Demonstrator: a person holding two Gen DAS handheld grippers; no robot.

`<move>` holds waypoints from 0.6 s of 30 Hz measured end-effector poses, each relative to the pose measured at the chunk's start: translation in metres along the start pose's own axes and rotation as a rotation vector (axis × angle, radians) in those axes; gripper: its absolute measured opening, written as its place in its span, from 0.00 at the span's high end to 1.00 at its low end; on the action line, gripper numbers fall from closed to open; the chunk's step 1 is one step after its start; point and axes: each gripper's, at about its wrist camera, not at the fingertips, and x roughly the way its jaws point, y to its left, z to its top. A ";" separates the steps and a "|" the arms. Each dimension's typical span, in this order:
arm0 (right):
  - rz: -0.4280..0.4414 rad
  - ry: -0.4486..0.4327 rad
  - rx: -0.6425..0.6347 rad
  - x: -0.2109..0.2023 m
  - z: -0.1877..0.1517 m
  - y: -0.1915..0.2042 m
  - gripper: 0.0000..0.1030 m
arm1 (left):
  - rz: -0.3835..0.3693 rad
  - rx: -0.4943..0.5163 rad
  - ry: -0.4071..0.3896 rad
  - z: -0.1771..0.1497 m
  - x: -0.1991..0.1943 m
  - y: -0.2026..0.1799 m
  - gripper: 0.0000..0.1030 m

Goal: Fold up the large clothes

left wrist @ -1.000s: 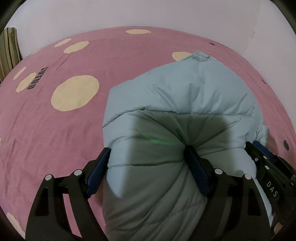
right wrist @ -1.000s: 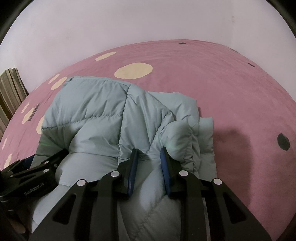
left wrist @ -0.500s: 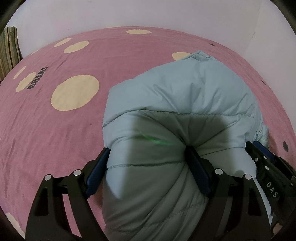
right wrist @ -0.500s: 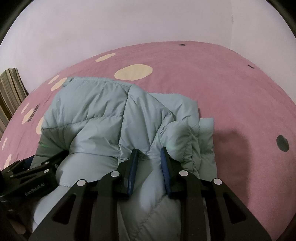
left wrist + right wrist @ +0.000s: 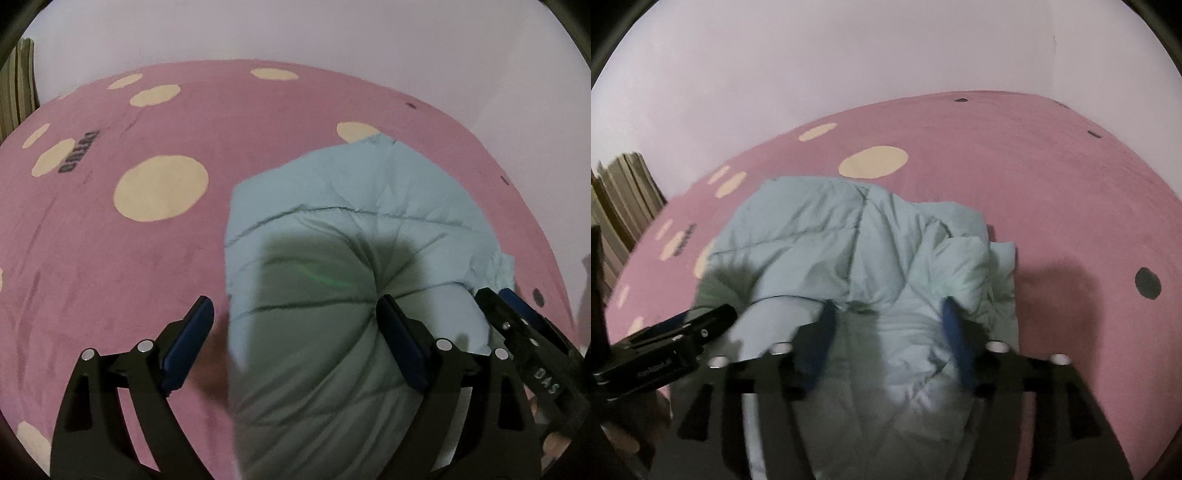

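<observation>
A pale blue puffer jacket (image 5: 351, 221) lies bundled and folded on the pink bedspread (image 5: 110, 266). My left gripper (image 5: 291, 306) hovers over its near left part with the jaws opening. The left pad (image 5: 188, 332) stands clear of the jacket's edge, while the right pad (image 5: 402, 339) rests in a crease. My right gripper (image 5: 886, 308) is over the jacket (image 5: 820, 229) on its right side. Its jaws are also opening, and puffy fabric bulges between the pads without being pinched. Each gripper shows at the edge of the other's view: right gripper (image 5: 517, 325), left gripper (image 5: 683, 336).
The bedspread carries cream spots (image 5: 160, 188), small dark dots (image 5: 1147, 282) and black lettering (image 5: 79, 151). A striped cushion (image 5: 624, 192) leans at the bed's left end. White walls (image 5: 849, 55) close the far side and meet in a corner at the right.
My right gripper's jaws have spread wide and let go of the fold they pinched. My left gripper's jaws have widened, its left pad has come off the jacket's edge. Both grippers have risen a little.
</observation>
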 end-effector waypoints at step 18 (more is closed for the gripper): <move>0.125 0.062 0.275 -0.016 -0.021 -0.060 0.27 | -0.283 -0.317 0.072 -0.041 -0.016 0.057 0.12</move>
